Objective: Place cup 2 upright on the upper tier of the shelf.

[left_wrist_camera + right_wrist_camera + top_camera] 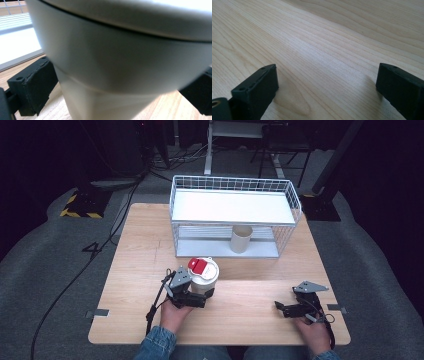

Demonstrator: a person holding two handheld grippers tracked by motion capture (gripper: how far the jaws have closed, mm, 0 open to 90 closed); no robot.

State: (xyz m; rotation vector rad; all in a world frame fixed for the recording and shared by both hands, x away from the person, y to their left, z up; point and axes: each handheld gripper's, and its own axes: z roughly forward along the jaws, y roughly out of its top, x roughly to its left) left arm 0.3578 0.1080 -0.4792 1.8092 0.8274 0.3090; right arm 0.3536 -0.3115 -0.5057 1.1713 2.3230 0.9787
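The cup (204, 279) you are working with is a cream-white, tapered tumbler, wider at the top than at the base, with a white lid that carries a red tab on its left half. It stands upright on the wooden table (250, 295), left of centre and just in front of the wire rack (235, 215). In the left gripper view the cup (117, 70) looms very close; you can see a dark seam under the lid's rim and a faint step where the upper band meets the narrower lower body.

Your left gripper (192, 295) has its jaws on either side of the cup, one black pad (37, 87) against its left flank and the other at its right, so it is grasping the cup low on the body.

Your right gripper (287, 309) rests well apart, near the table's front right corner, with its jaws spread wide and nothing but bare wood between them (327, 82).

Between the cup and the right gripper the tabletop lies open. The front edge runs close under both your hands. The rack's lower shelf holds a second, lidless cream cup (241, 239), and its upper shelf is a flat white board.

The table is pale, grained wood. Around it is grey carpet (45, 270), a black cable (70, 280) trailing on the left, and a dim room with desk legs (207, 150) behind.
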